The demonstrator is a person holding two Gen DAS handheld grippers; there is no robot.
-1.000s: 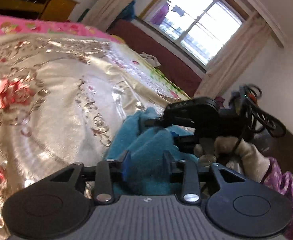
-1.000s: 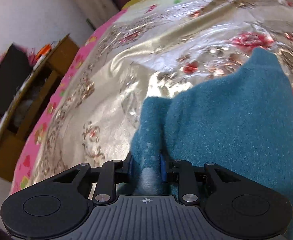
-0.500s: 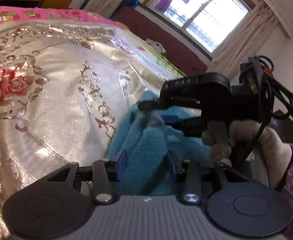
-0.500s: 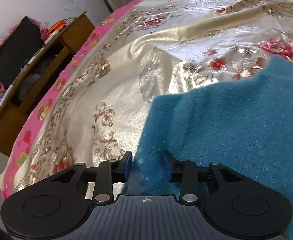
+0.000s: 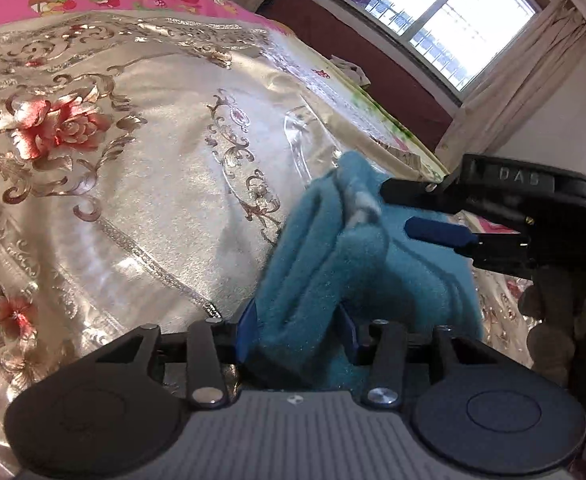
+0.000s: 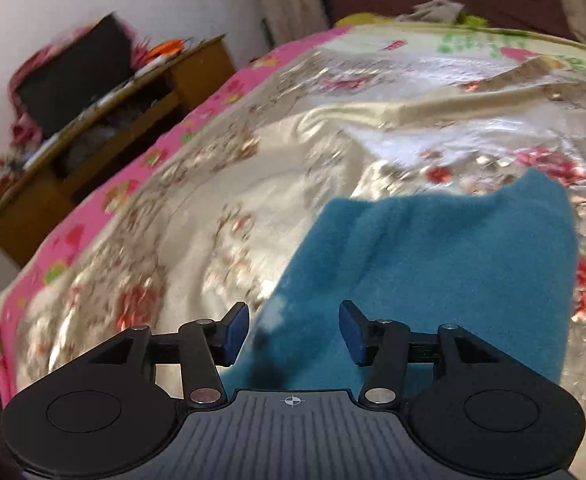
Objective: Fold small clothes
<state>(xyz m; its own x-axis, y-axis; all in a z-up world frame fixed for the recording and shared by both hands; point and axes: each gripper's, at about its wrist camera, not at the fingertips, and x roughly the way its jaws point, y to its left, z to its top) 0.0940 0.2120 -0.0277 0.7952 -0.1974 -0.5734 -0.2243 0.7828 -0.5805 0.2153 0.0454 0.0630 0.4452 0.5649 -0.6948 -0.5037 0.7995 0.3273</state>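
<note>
A small teal fleece garment [image 5: 353, 264] lies folded in layers on a shiny floral bedspread [image 5: 141, 184]. My left gripper [image 5: 297, 332] has its jaws apart with the near folded edge of the garment bunched between them. My right gripper [image 5: 397, 210] shows from the side in the left wrist view, open, hovering just over the garment's far end. In the right wrist view the right gripper [image 6: 293, 332] is open wide above the garment [image 6: 433, 264], which lies flat below it, and holds nothing.
A wooden cabinet [image 6: 105, 128] with clutter stands beyond the pink bed edge [image 6: 141, 168]. A window with curtains [image 5: 453, 20] and a dark red headboard [image 5: 373, 60] lie behind the bed. A gloved hand [image 5: 565, 320] holds the right gripper.
My right gripper has opened and let go of the teal garment, then lifted off it. My left gripper's jaws have widened around the folded edge. The garment has settled onto the bedspread.
</note>
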